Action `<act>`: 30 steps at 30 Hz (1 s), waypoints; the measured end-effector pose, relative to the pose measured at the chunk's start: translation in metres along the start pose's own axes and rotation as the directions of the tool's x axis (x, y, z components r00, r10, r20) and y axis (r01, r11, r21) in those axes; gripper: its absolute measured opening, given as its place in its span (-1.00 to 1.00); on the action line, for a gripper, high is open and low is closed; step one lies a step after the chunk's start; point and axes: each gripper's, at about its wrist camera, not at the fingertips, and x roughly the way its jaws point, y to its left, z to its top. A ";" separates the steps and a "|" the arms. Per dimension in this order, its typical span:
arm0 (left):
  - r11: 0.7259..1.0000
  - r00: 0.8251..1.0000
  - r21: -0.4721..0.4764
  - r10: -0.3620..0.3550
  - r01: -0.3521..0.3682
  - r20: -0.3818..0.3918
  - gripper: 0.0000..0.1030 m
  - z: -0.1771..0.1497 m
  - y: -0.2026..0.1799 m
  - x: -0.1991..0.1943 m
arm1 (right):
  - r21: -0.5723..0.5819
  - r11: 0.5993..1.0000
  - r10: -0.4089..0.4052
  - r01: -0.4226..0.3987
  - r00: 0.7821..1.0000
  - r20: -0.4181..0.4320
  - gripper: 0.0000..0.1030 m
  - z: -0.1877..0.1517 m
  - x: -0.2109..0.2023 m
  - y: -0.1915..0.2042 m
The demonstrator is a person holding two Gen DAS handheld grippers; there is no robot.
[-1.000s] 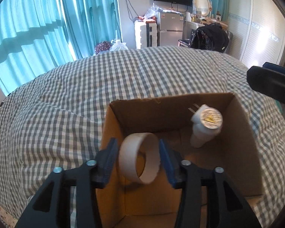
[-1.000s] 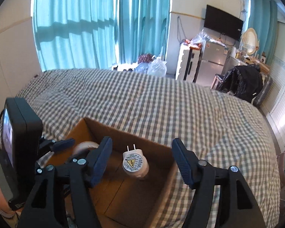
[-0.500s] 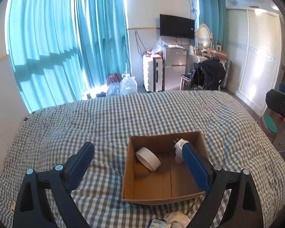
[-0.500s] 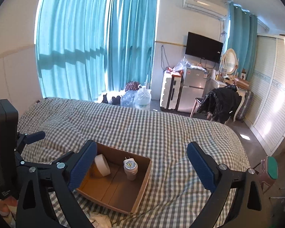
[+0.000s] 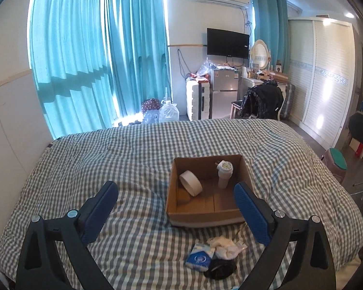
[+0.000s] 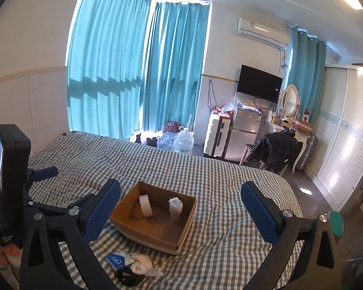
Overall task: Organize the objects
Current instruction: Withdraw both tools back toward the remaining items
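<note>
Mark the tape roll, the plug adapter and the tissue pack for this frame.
tape roll [image 5: 190, 183]: left wrist view, on its white outer band.
plug adapter [image 5: 224, 174]: left wrist view, on its white body below the label.
tissue pack [image 5: 200, 258]: left wrist view, on its blue printed face.

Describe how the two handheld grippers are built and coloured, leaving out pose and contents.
Both the left gripper and the right gripper have black angular plastic frames with triangular cut-outs and silver screw heads at the joints. Their fingers carry blue pads with a fine dotted grip texture. In the right wrist view, the left gripper's black body has a small screen and white lettering too small to read.
</note>
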 end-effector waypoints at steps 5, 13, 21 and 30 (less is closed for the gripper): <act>1.000 1.000 -0.023 0.008 -0.008 0.011 0.93 -0.032 0.010 -0.012 | -0.036 0.999 0.018 -0.019 0.999 -0.044 0.94 -0.036 -0.007 0.022; 0.996 0.997 -0.063 0.058 -0.062 -0.058 0.93 -0.112 0.021 0.005 | -0.010 0.997 0.075 -0.077 0.986 -0.147 0.94 -0.117 0.019 0.043; 0.997 0.980 -0.008 0.074 -0.076 -0.187 0.93 -0.183 0.017 0.040 | 0.011 0.986 0.159 -0.166 0.921 -0.356 0.94 -0.212 0.071 0.073; 0.996 0.976 -0.009 0.082 -0.086 -0.201 0.93 -0.200 0.023 0.046 | 0.031 0.974 0.208 -0.225 0.833 -0.512 0.94 -0.272 0.099 0.103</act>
